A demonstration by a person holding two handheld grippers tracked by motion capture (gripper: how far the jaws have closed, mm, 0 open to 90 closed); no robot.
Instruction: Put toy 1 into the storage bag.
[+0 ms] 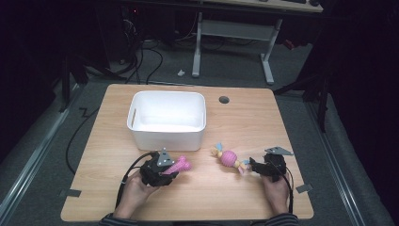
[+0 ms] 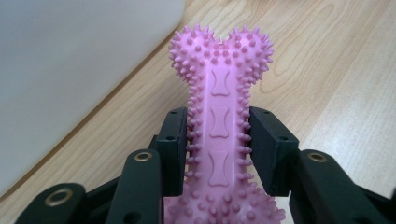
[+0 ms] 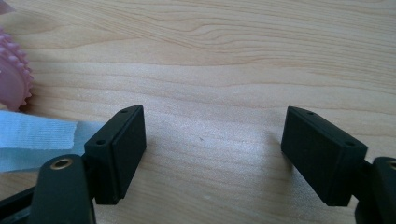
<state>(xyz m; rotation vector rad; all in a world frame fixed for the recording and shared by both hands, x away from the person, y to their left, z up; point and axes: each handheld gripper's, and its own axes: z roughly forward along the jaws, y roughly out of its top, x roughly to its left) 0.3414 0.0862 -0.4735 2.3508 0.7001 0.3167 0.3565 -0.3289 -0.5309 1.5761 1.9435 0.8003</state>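
One pink bone toy [image 2: 219, 121] end hidden between left gripper [image 2: 219, 140] fingers

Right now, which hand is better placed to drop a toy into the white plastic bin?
Left. The left gripper is shut on the pink spiky rubber bone, close beside the white plastic bin. The right gripper is open, holding nothing.

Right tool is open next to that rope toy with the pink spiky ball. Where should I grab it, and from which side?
Take the rope toy by its pink ball, the widest, firmest part; the ribbon ends are thin and floppy. It lies flat on the table, slanting toward the right tool, so come from above, jaws straddling the ball across the toy's length.
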